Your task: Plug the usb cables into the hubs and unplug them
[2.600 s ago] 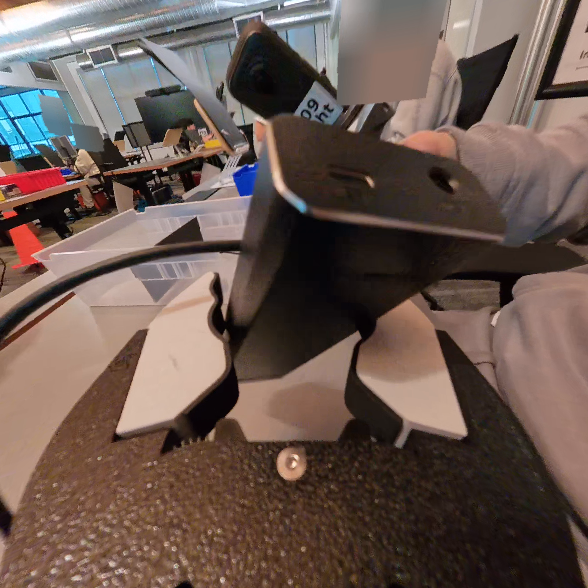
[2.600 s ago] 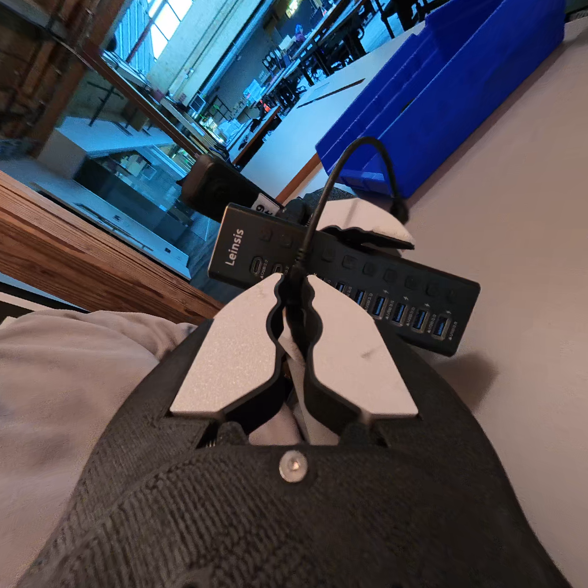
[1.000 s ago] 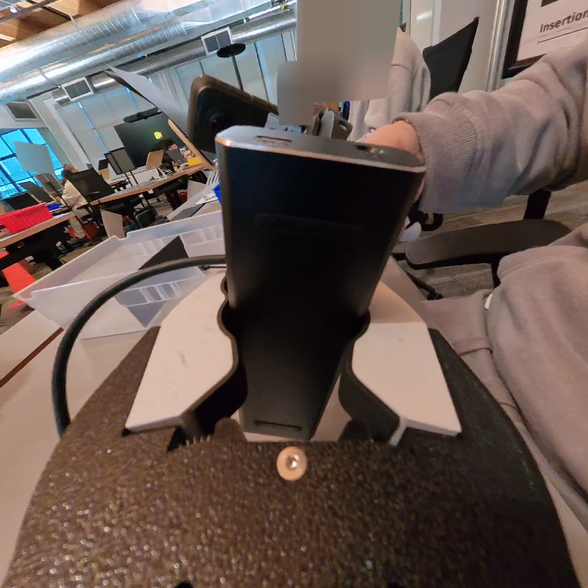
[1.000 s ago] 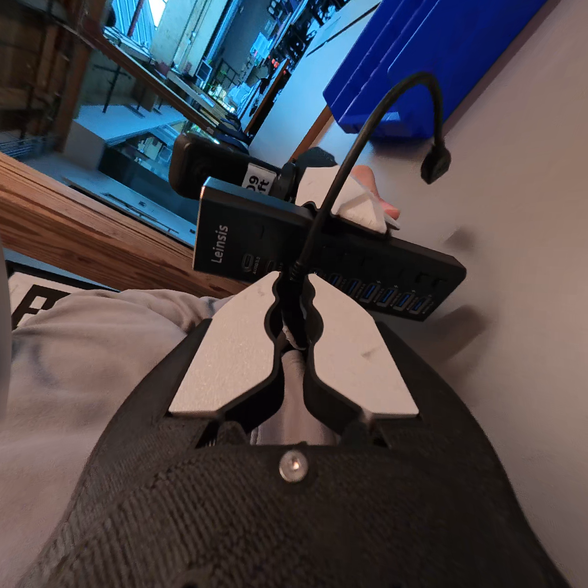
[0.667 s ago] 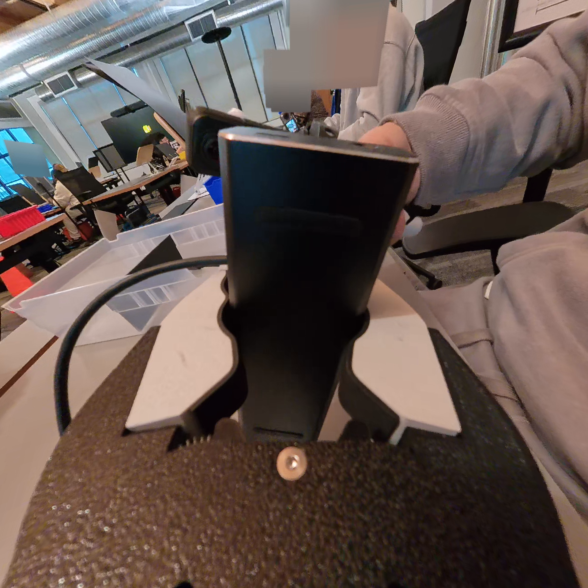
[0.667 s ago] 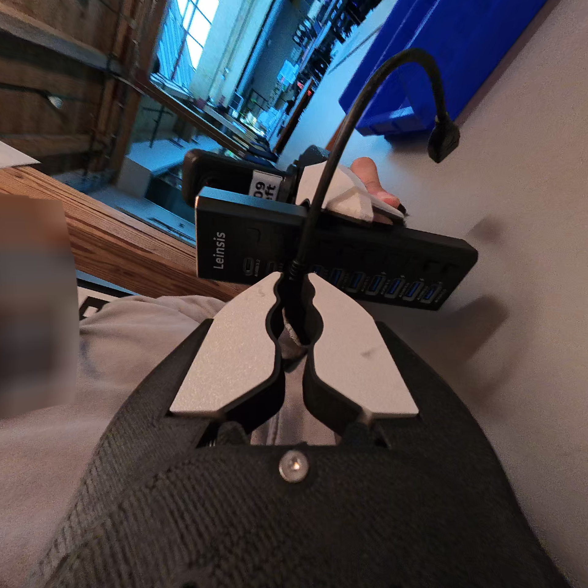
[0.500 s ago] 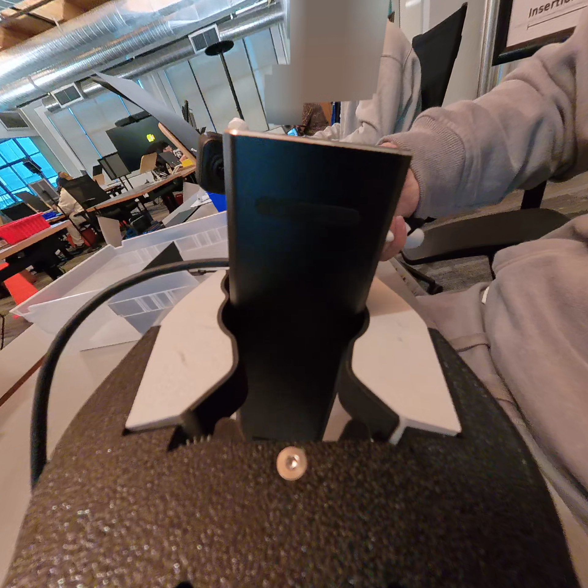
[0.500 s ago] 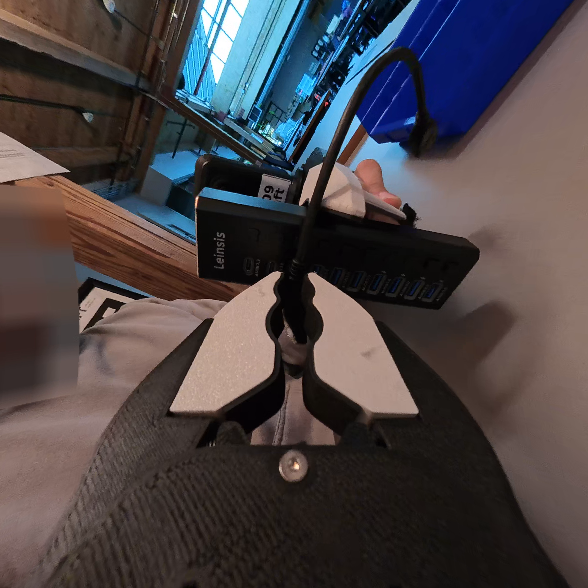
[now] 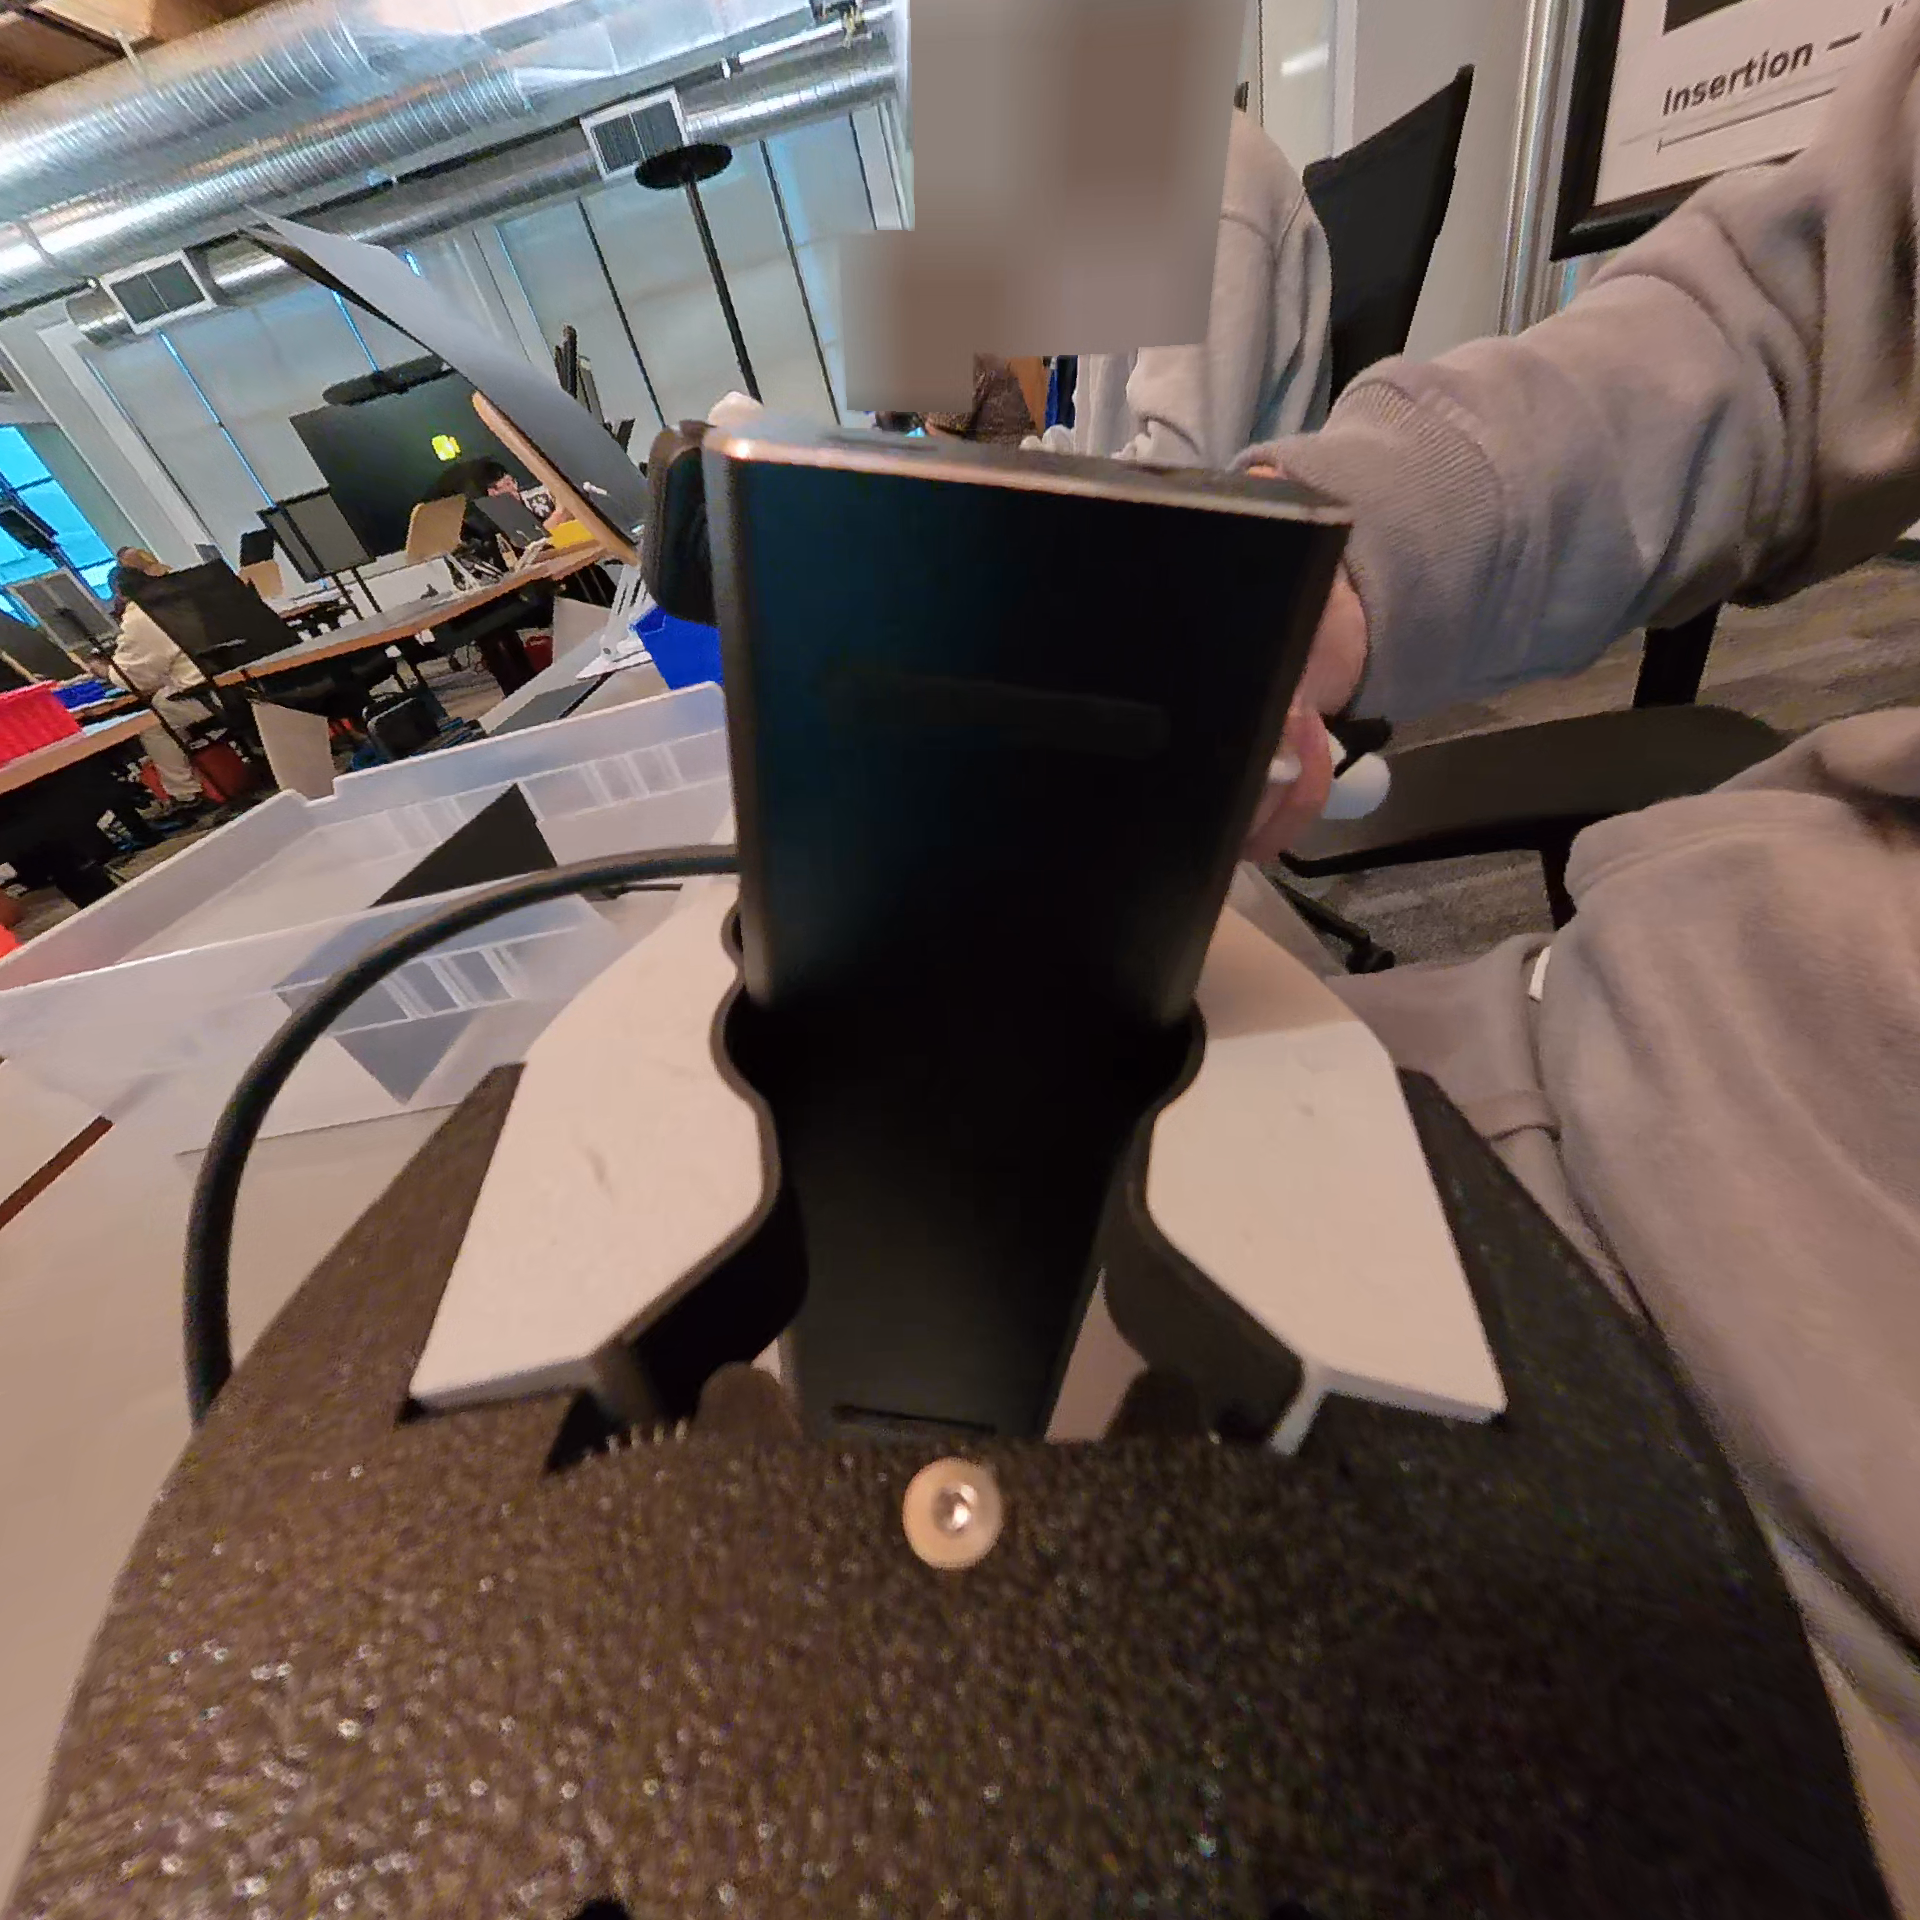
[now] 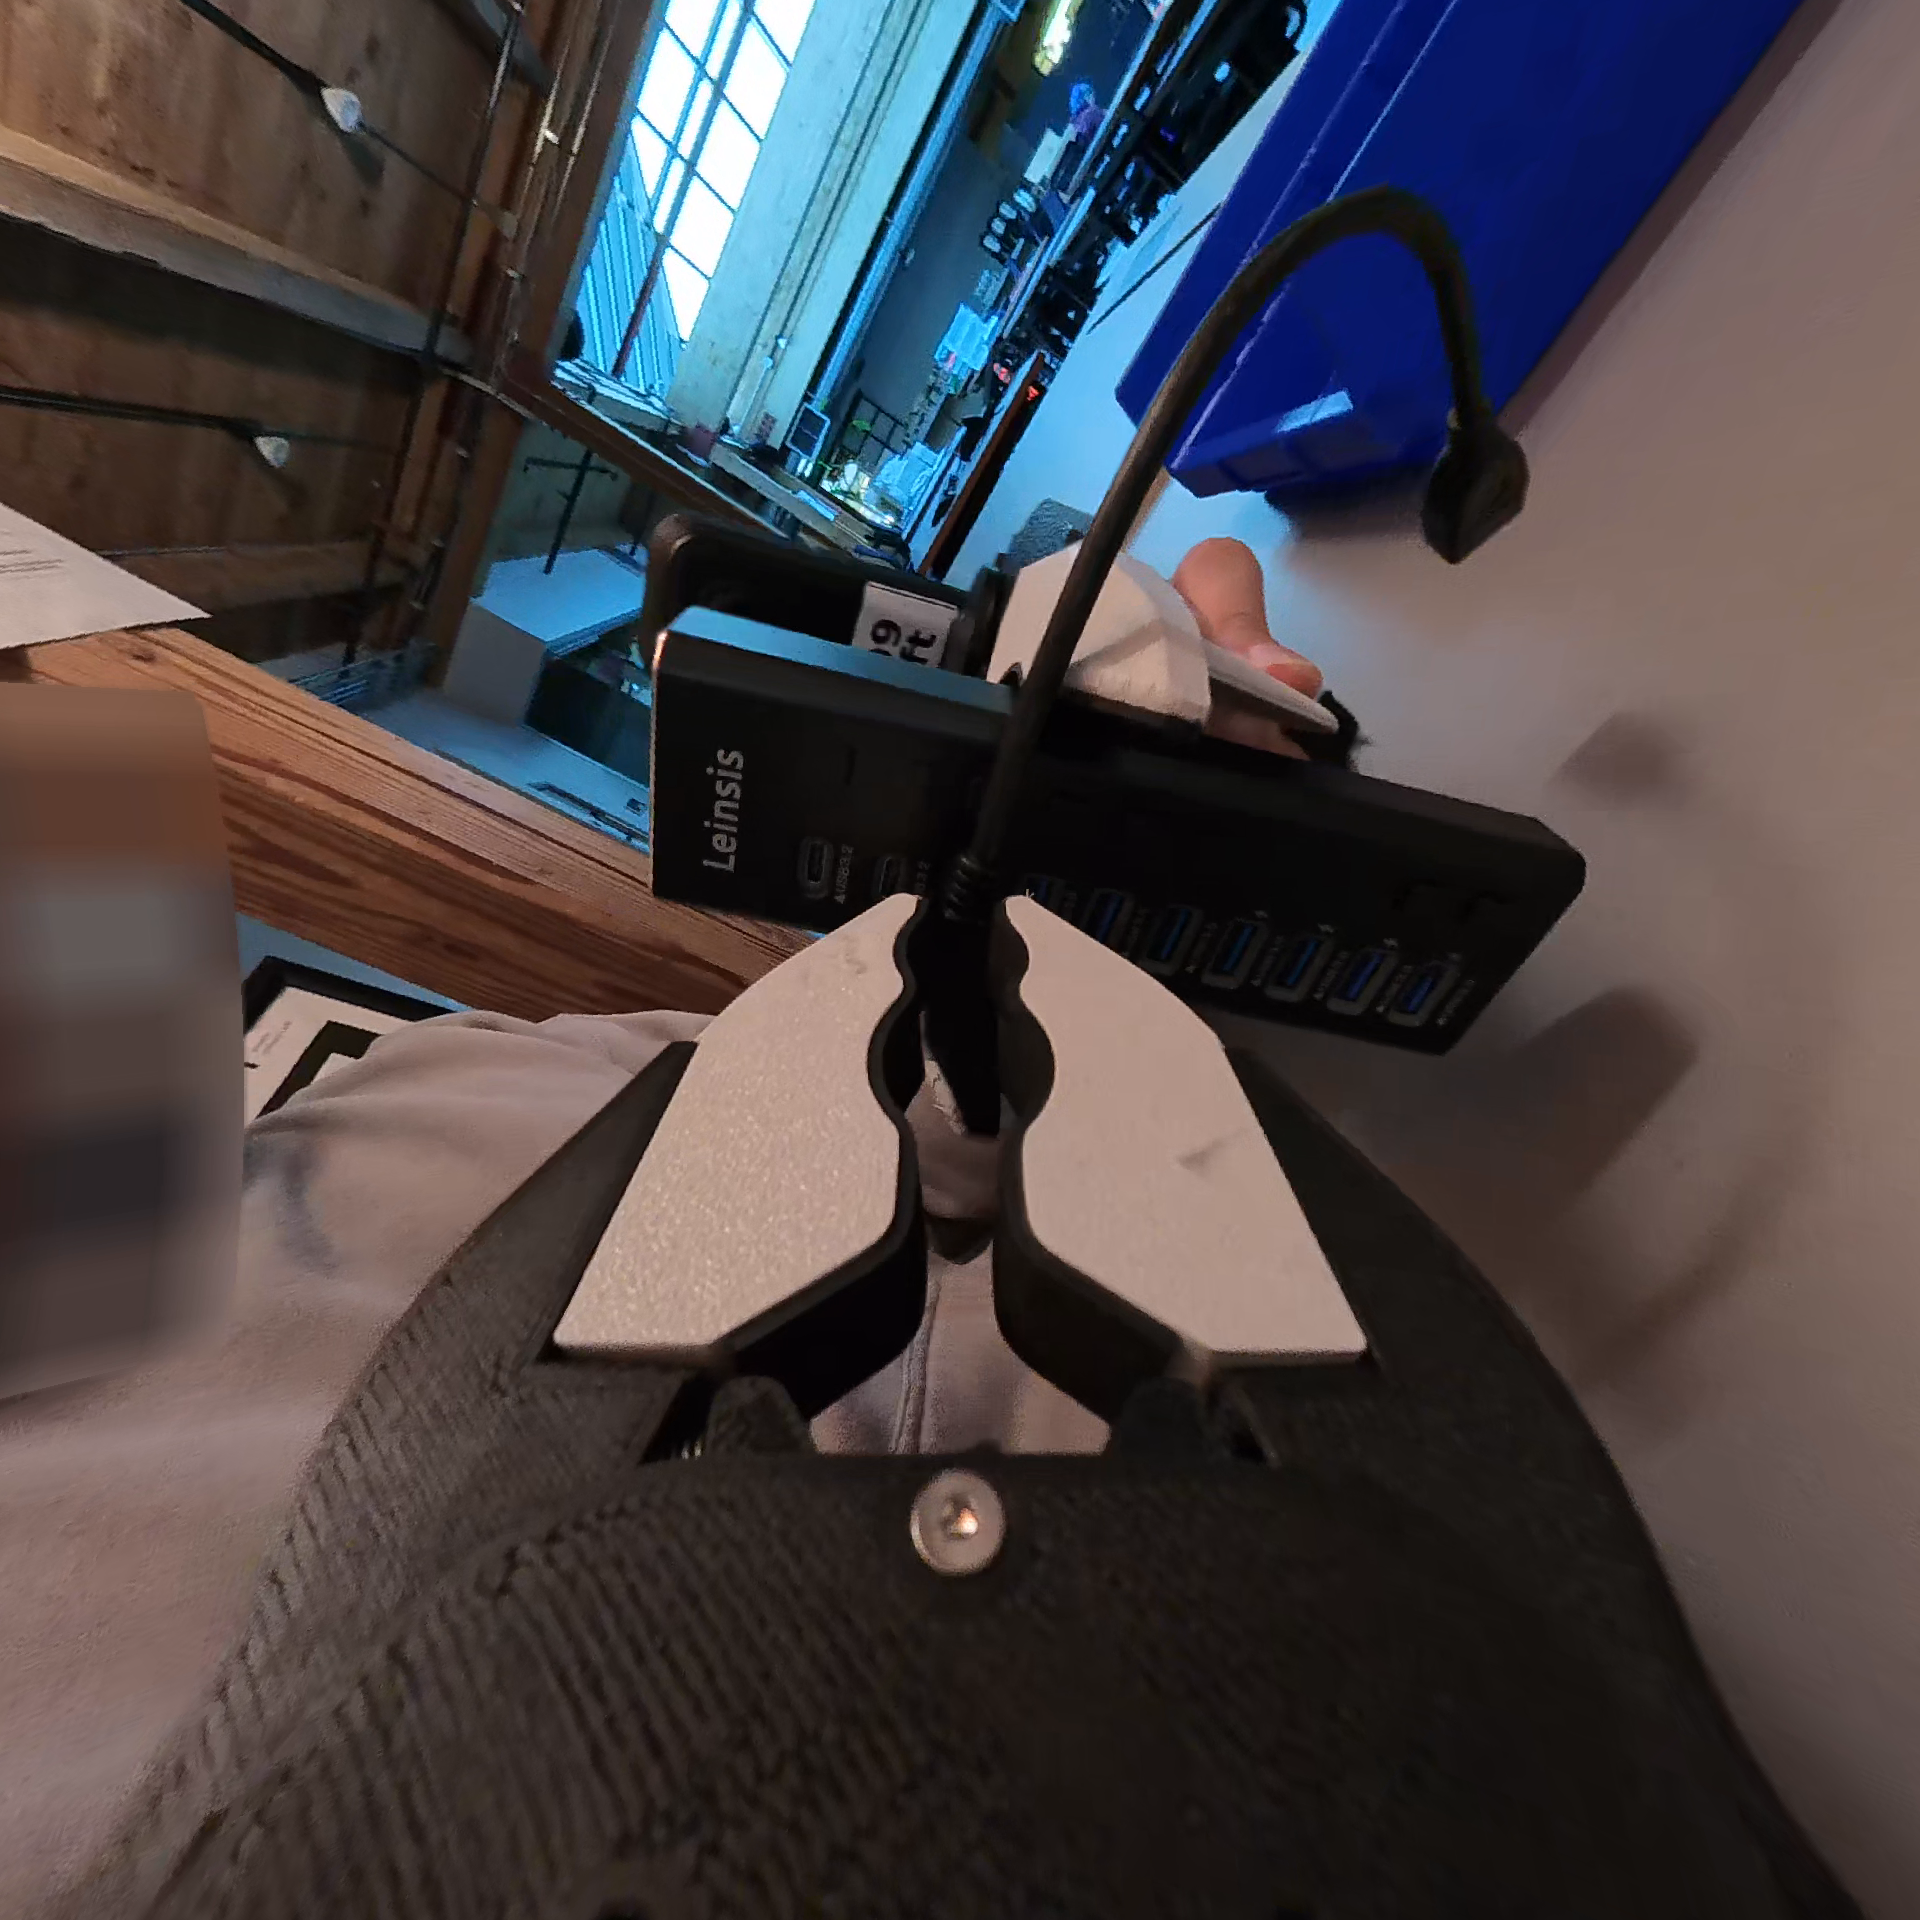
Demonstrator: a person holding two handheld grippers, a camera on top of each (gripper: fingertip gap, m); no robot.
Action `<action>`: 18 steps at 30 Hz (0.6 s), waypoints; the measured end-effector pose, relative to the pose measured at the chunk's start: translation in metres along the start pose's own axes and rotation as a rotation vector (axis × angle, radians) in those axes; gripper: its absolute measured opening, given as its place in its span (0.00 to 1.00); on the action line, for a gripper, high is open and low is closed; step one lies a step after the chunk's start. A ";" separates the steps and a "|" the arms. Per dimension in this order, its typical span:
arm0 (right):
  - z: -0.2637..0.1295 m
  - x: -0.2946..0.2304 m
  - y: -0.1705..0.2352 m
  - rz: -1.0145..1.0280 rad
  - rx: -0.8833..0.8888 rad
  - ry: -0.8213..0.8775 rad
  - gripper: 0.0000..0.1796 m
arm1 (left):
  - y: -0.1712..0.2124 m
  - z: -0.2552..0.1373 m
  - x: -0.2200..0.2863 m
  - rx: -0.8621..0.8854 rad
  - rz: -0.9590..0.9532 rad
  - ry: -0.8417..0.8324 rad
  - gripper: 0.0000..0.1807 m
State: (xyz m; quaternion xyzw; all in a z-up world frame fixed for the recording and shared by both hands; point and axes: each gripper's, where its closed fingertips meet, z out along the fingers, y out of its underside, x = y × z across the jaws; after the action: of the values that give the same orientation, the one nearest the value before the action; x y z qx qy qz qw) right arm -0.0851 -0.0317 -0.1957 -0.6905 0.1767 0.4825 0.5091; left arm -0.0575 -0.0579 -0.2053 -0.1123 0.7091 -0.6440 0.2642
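Left wrist view: slab-shaped matte-black hub (image 9: 997, 831).

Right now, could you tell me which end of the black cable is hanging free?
The far plug, dangling beside the blue bin, is free; the near end is pinched in the right gripper.

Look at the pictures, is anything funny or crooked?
Nothing is broken or spilled. The odd bit: the black hub is held up off the table in the left tongs. The right tongs pinch one plug of the black cable, while its other plug dangles loose in the air.
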 end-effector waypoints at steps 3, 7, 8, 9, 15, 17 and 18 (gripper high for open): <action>0.002 0.003 -0.001 -0.074 0.001 0.043 0.06 | 0.000 -0.002 -0.003 0.016 -0.012 -0.012 0.41; 0.004 0.004 -0.003 -0.083 0.003 0.022 0.06 | 0.001 -0.004 -0.007 0.022 -0.014 -0.030 0.40; 0.005 0.002 -0.003 -0.073 0.007 0.012 0.06 | 0.000 -0.005 -0.007 0.024 -0.008 -0.032 0.40; 0.005 -0.001 -0.004 -0.054 0.019 -0.006 0.06 | -0.003 -0.006 -0.006 0.032 -0.004 -0.031 0.40; -0.034 0.015 -0.026 0.004 0.193 0.006 0.06 | -0.009 -0.022 -0.011 0.069 0.009 -0.055 0.41; -0.084 0.044 -0.033 -0.011 0.243 0.177 0.05 | -0.044 -0.070 -0.036 0.304 -0.074 -0.134 0.41; -0.085 0.039 -0.023 -0.028 0.174 0.175 0.05 | -0.048 -0.081 -0.043 0.292 -0.050 -0.176 0.41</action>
State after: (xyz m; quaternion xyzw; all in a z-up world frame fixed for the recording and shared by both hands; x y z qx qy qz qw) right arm -0.0083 -0.0870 -0.2145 -0.6855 0.2518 0.3961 0.5567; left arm -0.0723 0.0257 -0.1464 -0.1462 0.5791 -0.7344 0.3224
